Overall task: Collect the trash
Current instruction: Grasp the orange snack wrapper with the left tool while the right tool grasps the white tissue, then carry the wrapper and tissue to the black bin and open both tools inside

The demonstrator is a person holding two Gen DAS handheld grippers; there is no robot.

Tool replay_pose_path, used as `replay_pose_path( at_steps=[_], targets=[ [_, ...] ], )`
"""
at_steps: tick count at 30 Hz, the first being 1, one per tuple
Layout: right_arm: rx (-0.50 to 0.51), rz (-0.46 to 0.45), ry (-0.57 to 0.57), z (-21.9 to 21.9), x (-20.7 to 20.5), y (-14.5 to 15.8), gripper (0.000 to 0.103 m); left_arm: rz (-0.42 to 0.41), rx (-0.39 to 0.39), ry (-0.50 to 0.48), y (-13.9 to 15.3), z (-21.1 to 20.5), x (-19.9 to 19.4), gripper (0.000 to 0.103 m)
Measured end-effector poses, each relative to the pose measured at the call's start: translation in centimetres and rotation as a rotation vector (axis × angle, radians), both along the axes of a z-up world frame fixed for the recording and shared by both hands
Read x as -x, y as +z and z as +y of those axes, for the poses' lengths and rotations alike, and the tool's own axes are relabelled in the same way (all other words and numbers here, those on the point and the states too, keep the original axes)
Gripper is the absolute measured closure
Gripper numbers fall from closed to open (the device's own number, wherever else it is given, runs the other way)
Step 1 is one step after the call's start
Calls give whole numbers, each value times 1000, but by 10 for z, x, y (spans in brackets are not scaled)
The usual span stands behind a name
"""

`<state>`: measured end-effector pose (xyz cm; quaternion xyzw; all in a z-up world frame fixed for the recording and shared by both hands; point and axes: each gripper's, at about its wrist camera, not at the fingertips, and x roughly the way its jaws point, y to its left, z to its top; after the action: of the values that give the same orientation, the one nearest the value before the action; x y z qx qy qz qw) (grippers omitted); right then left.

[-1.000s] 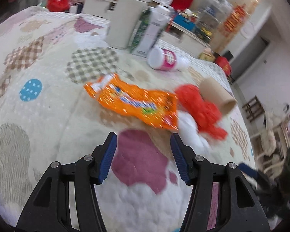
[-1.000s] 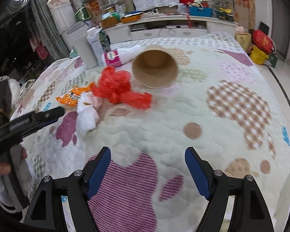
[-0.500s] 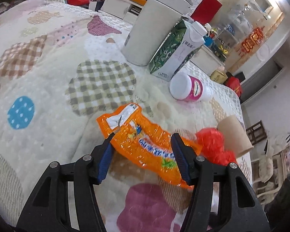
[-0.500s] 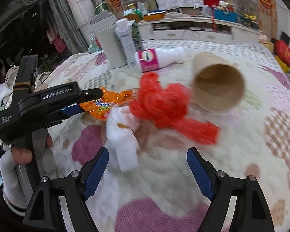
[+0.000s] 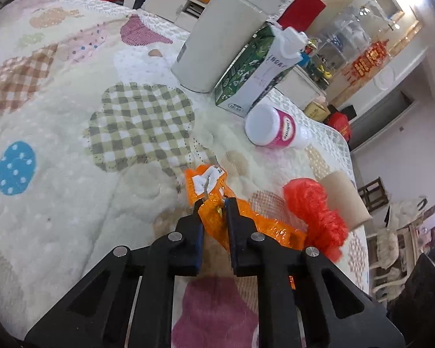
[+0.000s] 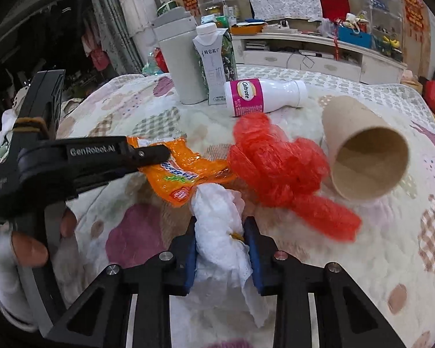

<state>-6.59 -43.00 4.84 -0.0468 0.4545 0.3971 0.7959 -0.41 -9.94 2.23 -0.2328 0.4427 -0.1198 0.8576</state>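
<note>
Step in hand: double pickup, both grips just made.
Orange snack wrapper [image 5: 211,203], crinkled foil film, frame centre: left gripper [image 5: 214,203] jaws have just closed, pinching its torn end.
Crumpled white tissue [image 6: 220,232], soft, lower centre: right gripper [image 6: 220,232] jaws have just closed, squeezing it.
Next (a judgement): lift both clear, find a bin.
Uncollected: red mesh bag [image 6: 275,168], cardboard tube [image 6: 365,156], quilted bedspread [image 5: 58,203].

We count one orange wrapper [image 6: 182,174], one white tissue wad [image 6: 220,232], one red plastic bag [image 6: 278,171], one cardboard tube [image 6: 365,159], one white bottle [image 6: 264,95], one carton [image 6: 214,66], one grey bin [image 6: 178,63], two grippers.
</note>
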Motion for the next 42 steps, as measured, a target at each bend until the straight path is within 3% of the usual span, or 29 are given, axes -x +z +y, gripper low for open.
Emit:
replay_pose_path(
  at_steps=[11, 20, 42],
  targets=[
    [-52, -13, -30, -73, 38, 25, 74, -56, -36, -157, 29, -10, 68, 94],
    [-55, -8, -108, -118, 54, 28, 74, -52, -5, -269, 39, -32, 111, 95],
    [-59, -7, -267, -205, 67, 32, 74, -96, -52, -436, 50, -129, 147, 95]
  ],
)
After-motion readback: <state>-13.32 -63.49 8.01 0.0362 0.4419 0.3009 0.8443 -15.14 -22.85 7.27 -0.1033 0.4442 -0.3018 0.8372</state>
